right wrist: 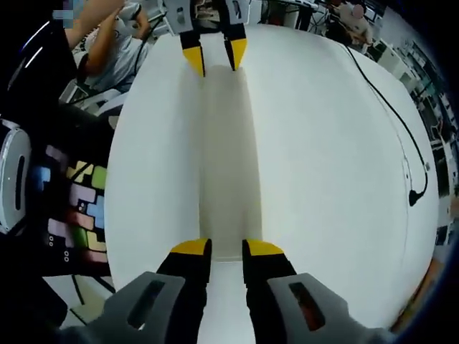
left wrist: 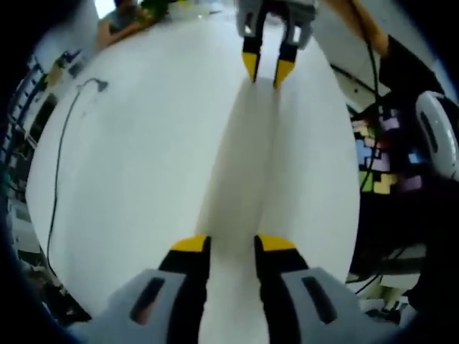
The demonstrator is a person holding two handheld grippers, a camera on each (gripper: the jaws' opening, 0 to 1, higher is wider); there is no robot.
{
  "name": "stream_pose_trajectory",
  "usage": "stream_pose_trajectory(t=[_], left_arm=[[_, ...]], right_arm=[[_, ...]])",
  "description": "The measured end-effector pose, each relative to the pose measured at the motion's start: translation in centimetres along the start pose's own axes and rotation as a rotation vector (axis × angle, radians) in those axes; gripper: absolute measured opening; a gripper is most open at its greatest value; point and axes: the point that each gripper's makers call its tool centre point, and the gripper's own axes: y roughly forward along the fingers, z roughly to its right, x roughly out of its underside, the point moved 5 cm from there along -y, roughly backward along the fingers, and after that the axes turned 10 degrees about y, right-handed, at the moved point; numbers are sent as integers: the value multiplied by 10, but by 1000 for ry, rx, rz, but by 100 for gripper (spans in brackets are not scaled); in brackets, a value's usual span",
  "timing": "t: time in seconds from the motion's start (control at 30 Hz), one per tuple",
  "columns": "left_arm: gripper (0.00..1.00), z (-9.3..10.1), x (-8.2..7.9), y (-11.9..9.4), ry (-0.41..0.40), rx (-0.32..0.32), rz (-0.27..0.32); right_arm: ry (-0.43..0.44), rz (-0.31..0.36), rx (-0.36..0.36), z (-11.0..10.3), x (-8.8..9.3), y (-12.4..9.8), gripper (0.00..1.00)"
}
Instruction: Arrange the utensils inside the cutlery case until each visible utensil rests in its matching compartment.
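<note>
**Facing tools over a bare white tabletop**

Facing each other across the white tabletop (left wrist: 143,179), both tools hold nothing. In the left gripper view, the left tool (left wrist: 233,244) has its yellow-tipped jaws parted with a narrow gap, only tabletop between them. Opposite it, at the far edge, the right tool (left wrist: 267,70) points back, jaws likewise apart. In the right gripper view the right tool (right wrist: 226,248) stands the same way, jaws slightly parted and empty, with the left tool (right wrist: 213,59) opposite.

A black cable (right wrist: 391,107) runs across the tabletop, ending in a plug. Beside the tabletop lies a mat of coloured blocks (right wrist: 75,208). No readable writing or brand is visible. Cutlery case and utensils cannot be located.
</note>
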Motion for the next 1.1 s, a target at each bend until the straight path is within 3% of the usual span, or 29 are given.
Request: stream_pose_trajectory(t=[0.2, 0.23, 0.27, 0.3, 0.4, 0.53, 0.67, 0.8, 0.9, 1.1], left_arm=[[25, -1, -1, 1, -13, -5, -12], [24, -1, -1, 1, -5, -5, -12], [24, -1, -1, 2, -13, -4, -16], [24, -1, -2, 2, -17, -5, -21], [24, 1, -4, 4, 18, -17, -83], [25, 11, -9, 8, 1, -14, -110], [25, 13, -11, 9, 4, -7, -140], [25, 16, -13, 10, -2, 12, -172], [25, 21, -13, 10, -1, 13, -185], [25, 3, -9, 4, -6, 32, -185]], right_arm=[[8, -37, 8, -1, 0, 2, 17], [-58, -60, 23, 2, 2, 3, 14], [11, -37, 42, -1, 2, 6, 14], [-23, -37, 44, 3, -1, 3, 14], [0, -34, 36, 9, -3, -2, 14], [-2, -11, 30, 14, -6, -5, 14], [1, 88, 10, 17, -3, -5, 11], [12, 138, 10, 25, -4, -8, 9], [-1, 145, 23, 25, -6, -9, 9], [-13, 105, 28, 35, -15, -12, 9]])
